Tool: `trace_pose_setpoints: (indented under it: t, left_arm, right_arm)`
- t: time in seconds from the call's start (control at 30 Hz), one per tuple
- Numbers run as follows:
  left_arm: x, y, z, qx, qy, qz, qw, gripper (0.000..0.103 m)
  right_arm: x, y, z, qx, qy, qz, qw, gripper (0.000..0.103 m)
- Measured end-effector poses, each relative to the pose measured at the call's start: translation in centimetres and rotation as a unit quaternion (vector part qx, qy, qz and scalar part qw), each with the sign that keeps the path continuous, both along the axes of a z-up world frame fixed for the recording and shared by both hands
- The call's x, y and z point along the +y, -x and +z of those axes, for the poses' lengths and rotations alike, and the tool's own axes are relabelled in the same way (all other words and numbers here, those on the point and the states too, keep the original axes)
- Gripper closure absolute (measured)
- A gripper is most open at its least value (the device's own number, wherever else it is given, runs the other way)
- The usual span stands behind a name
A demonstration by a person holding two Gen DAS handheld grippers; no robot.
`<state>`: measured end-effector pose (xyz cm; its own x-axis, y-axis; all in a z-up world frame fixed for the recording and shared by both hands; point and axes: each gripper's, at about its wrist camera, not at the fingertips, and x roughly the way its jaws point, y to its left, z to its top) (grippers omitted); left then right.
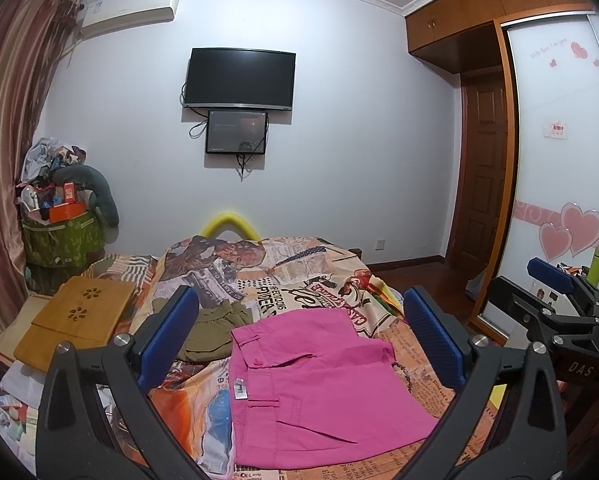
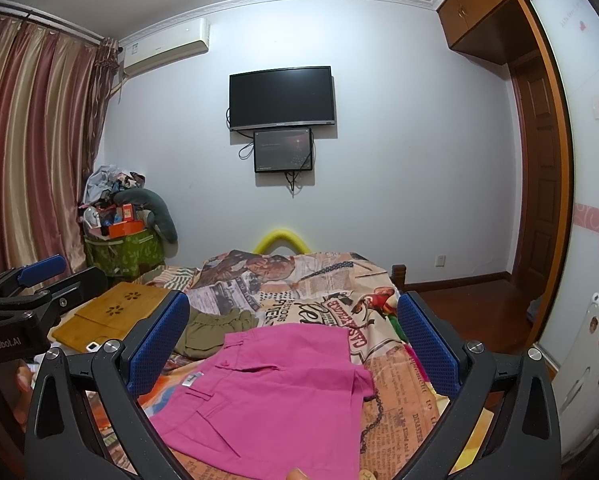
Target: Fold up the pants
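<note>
The pink pants are lying folded flat on the bed, on the newspaper-print bedspread, straight below the wall TV. The left gripper hovers above them with its jaws spread wide and nothing between them, and the right gripper is the same, wide open and empty, just to the right of the left one. An olive green garment sits touching the pants' far left corner, and a bamboo lap tray is further left of that.
</note>
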<state>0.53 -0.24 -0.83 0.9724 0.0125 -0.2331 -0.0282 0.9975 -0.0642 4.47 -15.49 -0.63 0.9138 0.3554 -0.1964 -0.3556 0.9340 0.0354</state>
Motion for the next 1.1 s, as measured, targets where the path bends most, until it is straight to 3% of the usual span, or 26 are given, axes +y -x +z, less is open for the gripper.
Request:
trace_pose_setpoints:
  t: [1.1]
  left_arm:
    - [0.05,-0.11,0.44,0.000,0.003,0.001,1.0000,0.000]
  right_arm:
    - [-0.17,0.30,0.13,-0.001,-0.008,-0.002,1.000,0.000]
